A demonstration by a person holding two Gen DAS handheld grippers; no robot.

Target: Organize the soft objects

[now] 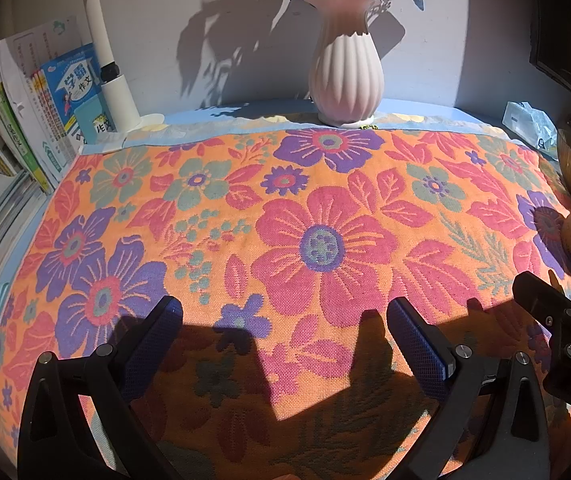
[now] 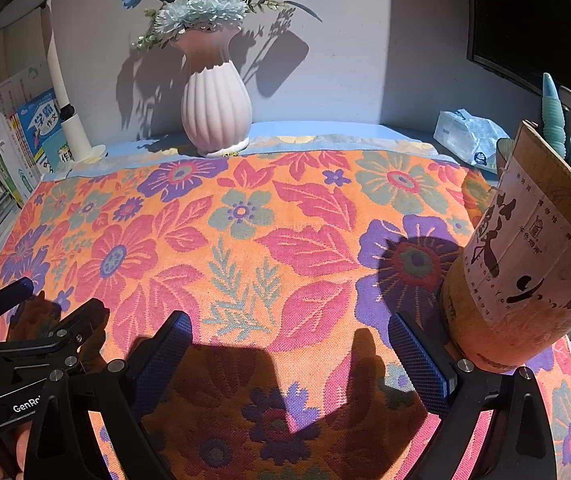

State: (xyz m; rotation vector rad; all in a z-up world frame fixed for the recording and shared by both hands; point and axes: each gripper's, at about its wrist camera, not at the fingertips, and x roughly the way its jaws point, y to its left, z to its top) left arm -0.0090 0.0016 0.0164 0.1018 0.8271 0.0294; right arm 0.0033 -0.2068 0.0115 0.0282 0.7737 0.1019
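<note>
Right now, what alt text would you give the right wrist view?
The open right gripper hovers over a floral cloth spread flat on a table. A brown cardboard tube stands at its right, the left gripper at lower left, and a pink vase of flowers at the back.

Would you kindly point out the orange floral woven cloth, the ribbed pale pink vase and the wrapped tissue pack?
Orange floral woven cloth (image 1: pixel 321 244), left wrist view, centre of its big pink flower.
Ribbed pale pink vase (image 2: pixel 216 114), right wrist view, its belly.
Wrapped tissue pack (image 2: pixel 467 136), right wrist view, its top face.
</note>
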